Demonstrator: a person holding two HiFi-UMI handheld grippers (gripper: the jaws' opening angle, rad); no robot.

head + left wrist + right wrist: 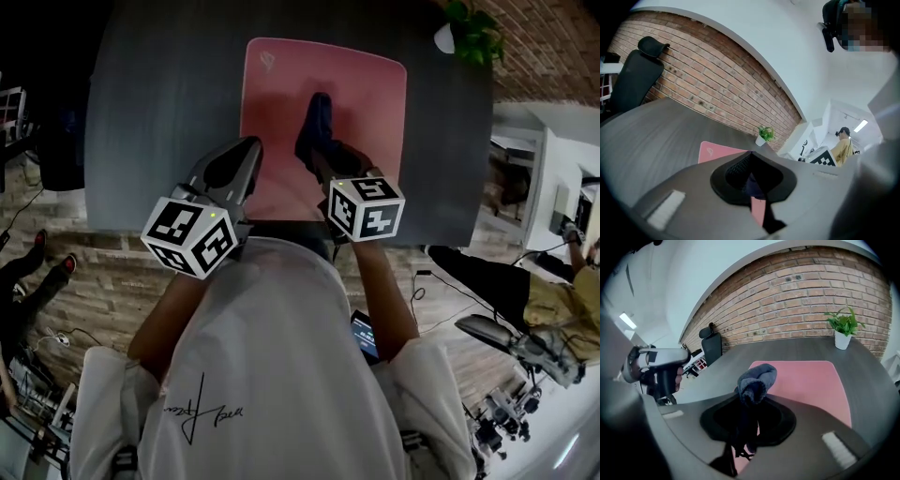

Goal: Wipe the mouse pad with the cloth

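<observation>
A pink mouse pad point(366, 112) lies on the dark grey table point(159, 112); it also shows in the left gripper view point(712, 152) and in the right gripper view point(811, 380). My right gripper point(319, 155) is shut on a dark blue cloth point(317, 122), which is bunched up over the middle of the pad. In the right gripper view the cloth point(757, 378) sticks up between the jaws of that gripper point(750, 399). My left gripper point(246, 150) hovers over the pad's near left part, jaws shut with nothing in them point(750, 153).
A small potted plant point(469, 33) stands at the table's far right corner, beyond the pad. A black office chair point(637, 75) stands at the brick wall on the left. A person in a yellow top point(562, 300) is off to the right, away from the table.
</observation>
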